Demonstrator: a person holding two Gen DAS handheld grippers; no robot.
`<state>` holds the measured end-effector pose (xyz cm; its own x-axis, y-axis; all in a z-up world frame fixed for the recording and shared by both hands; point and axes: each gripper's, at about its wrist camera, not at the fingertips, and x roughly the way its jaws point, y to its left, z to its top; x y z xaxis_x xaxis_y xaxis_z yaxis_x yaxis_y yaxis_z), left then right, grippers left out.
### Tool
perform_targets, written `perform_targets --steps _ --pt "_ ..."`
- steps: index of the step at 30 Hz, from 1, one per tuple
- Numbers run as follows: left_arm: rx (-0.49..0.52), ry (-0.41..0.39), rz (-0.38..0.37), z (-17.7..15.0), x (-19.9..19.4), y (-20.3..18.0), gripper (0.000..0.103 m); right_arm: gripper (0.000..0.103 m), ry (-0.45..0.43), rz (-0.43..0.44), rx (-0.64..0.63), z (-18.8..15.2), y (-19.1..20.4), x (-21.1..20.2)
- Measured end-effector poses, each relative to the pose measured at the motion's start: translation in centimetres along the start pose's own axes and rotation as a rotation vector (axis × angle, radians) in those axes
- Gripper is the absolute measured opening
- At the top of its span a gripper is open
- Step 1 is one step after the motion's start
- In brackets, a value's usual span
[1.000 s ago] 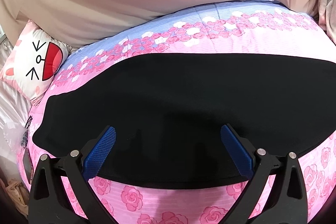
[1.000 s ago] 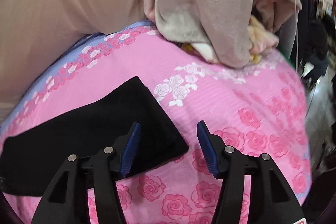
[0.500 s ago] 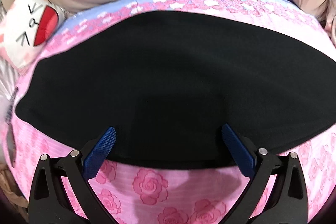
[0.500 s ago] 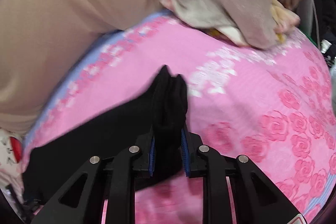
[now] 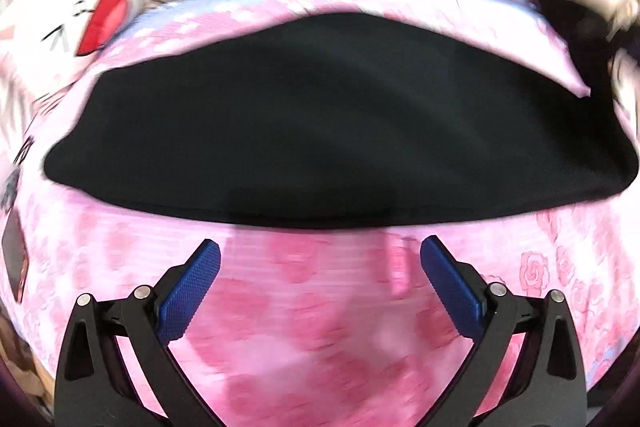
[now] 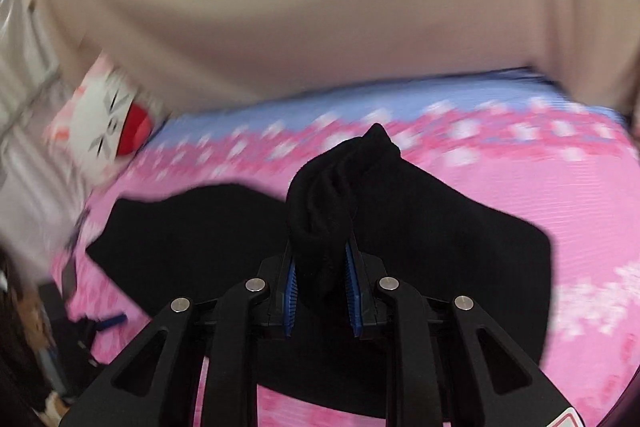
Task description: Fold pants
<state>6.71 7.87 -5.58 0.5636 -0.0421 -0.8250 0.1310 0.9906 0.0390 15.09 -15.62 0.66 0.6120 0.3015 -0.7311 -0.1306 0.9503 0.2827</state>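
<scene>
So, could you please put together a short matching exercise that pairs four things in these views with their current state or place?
Column one:
1. left gripper
2. right gripper
3. black pants
4. cartoon-face cushion

Column two:
A. lying by the far left edge of the bed
B. shut on a bunched end of fabric
C. open, over the pink rose bedsheet, holding nothing
D. spread across the bed, one end lifted

Pairs: 1-C, 2-B, 3-D, 4-A
</scene>
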Motion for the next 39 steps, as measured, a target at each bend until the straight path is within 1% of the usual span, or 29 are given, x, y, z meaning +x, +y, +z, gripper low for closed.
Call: perform_targets --steps 2,3,4,5,6,7,8,9,11,13,15,17,19,21,23,25,26,27,29,31,32,33,34,35,37,38,39 --pt "-0.036 -0.062 0.042 0.4 -1.6 2.3 0.098 0.019 0.076 0.022 -0.048 -1.4 2.6 3.8" --pt "-0.048 -0.084 0.075 0.6 -2.2 3.2 0.098 0.021 0.12 0.003 -0.078 -2.5 4.0 6.0" --pt "-0.063 -0.108 0.113 0.8 -2.6 4.3 0.098 0.021 0.128 -0.04 -0.112 -3.3 5.0 7.3" --pt "-0.075 -0.121 0.14 1.0 -2.8 5.1 0.098 0.026 0.092 -0.065 -0.147 -3.8 5.8 7.3" --pt "-0.089 -0.126 0.161 1.2 -2.8 5.9 0.098 0.031 0.074 -0.088 -0.191 -4.0 6.5 7.1" --pt "-0.099 -0.126 0.166 1.3 -2.7 6.4 0.098 0.034 0.08 -0.095 -0.207 -4.0 7.0 7.0" --pt "-0.111 -0.123 0.162 1.3 -2.6 6.9 0.098 0.039 0.08 -0.087 -0.207 -4.0 7.2 6.4" --pt "-0.121 -0.12 0.155 1.5 -2.3 7.0 0.098 0.04 0.069 -0.056 -0.188 -3.8 7.1 5.3" --pt "-0.139 -0.117 0.144 1.5 -2.0 7.7 0.098 0.039 0.032 -0.034 -0.143 -4.0 5.9 2.6" --pt "-0.155 -0.11 0.146 1.6 -1.5 8.3 0.098 0.039 -0.001 -0.036 -0.086 -4.0 4.2 0.2" --pt "-0.167 -0.099 0.152 1.9 -0.8 8.9 0.098 0.039 0.002 -0.045 -0.05 -4.0 3.1 -1.0" --pt "-0.179 -0.102 0.146 1.8 -0.7 9.5 0.098 0.039 0.017 -0.038 -0.048 -4.1 3.3 -1.1" --pt "-0.184 -0.104 0.145 2.0 -0.5 10.0 0.098 0.035 0.03 -0.026 -0.084 -4.2 5.1 -0.2" --pt "-0.18 -0.108 0.148 2.4 -0.3 10.3 0.098 0.033 0.04 -0.011 -0.119 -4.1 6.9 1.3" --pt "-0.168 -0.116 0.158 2.9 -0.6 10.1 0.098 0.028 0.057 0.008 -0.128 -4.3 8.1 3.6" --pt "-0.152 -0.128 0.173 3.2 -1.0 9.8 0.098 0.03 0.099 0.013 -0.106 -4.5 8.9 6.6" --pt "-0.145 -0.132 0.185 3.2 -1.1 9.7 0.098 0.033 0.094 0.011 -0.117 -4.7 9.5 7.3" --pt "-0.142 -0.134 0.195 3.3 -1.2 9.8 0.098 0.033 0.098 0.011 -0.154 -4.9 10.7 7.4" --pt "-0.148 -0.133 0.215 3.0 -1.3 10.1 0.098 0.032 0.172 0.083 -0.198 -5.4 12.7 8.0" --pt "-0.173 -0.117 0.226 2.7 -1.0 10.9 0.098 0.031 0.151 0.036 -0.282 -6.1 14.4 7.1" --pt "-0.189 -0.106 0.23 2.5 -0.8 11.5 0.098 0.029 0.132 0.027 -0.294 -6.1 14.4 6.3" --pt "-0.209 -0.094 0.233 2.3 -0.6 12.1 0.098 0.029 0.088 0.035 -0.264 -5.7 13.4 4.4" --pt "-0.237 -0.079 0.238 2.0 -0.6 13.0 0.098 0.029 0.063 0.036 -0.241 -5.4 12.4 3.2" --pt "-0.251 -0.075 0.242 1.7 -0.6 13.6 0.098 0.029 0.021 0.011 -0.203 -4.8 10.4 1.1" --pt "-0.272 -0.072 0.262 1.0 -0.8 14.9 0.098 0.035 -0.036 -0.066 -0.136 -4.2 6.3 -1.9" --pt "-0.281 -0.069 0.283 0.6 -0.7 15.6 0.098 0.042 -0.06 -0.12 -0.095 -4.1 4.0 -3.2" --pt "-0.288 -0.066 0.298 0.4 -0.7 16.2 0.098 0.047 -0.082 -0.197 -0.038 -4.2 0.8 -4.7"
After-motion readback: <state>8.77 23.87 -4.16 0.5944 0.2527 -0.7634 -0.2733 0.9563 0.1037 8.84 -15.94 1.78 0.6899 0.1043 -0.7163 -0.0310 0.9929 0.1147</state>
